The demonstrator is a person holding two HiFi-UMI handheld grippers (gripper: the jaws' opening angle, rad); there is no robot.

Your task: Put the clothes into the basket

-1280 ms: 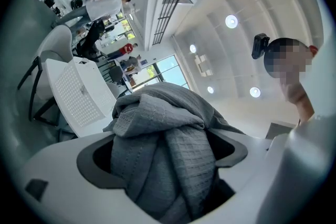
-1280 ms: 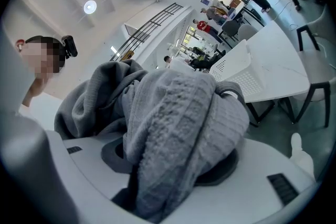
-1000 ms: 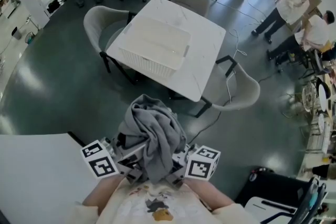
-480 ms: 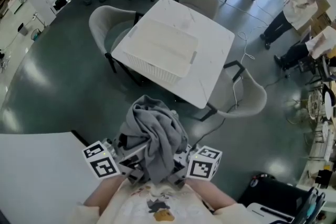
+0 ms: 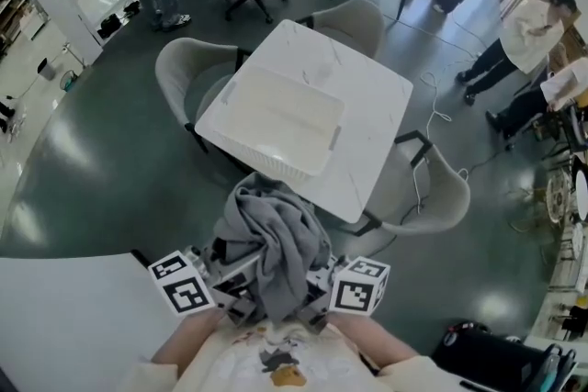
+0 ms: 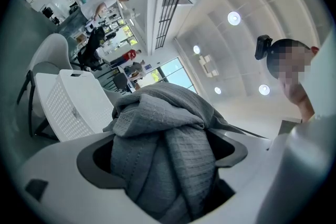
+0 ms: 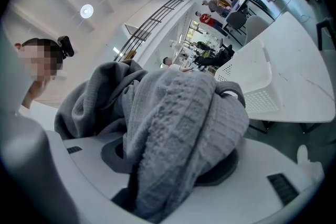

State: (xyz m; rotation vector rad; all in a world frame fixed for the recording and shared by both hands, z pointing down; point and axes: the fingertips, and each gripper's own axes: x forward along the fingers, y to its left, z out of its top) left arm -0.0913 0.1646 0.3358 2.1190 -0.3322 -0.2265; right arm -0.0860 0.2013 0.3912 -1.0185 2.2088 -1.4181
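A bundle of grey clothes [image 5: 271,239] hangs in front of the person's chest, held between both grippers. My left gripper [image 5: 231,278] is shut on the clothes [image 6: 163,149], which fill the gap between its jaws. My right gripper [image 7: 173,160] is likewise shut on the grey clothes [image 7: 178,123]; in the head view it [image 5: 317,282] sits beside the left one. The fingertips are hidden under the fabric. Just beyond the bundle, the white perforated basket [image 5: 276,119] stands on the white square table [image 5: 377,101]. The basket [image 6: 73,102] also shows past the clothes in both gripper views [image 7: 252,78].
Three pale chairs surround the table: one at the left [image 5: 179,69], one at the far side [image 5: 354,14], one at the right [image 5: 432,197]. A cable [image 5: 432,106] trails over the dark floor. People stand at the back and right. Another white table [image 5: 64,317] lies at the lower left.
The table and basket have drawn nearer to the held bundle in the head view. Both grippers still hold the grey clothes the same way.
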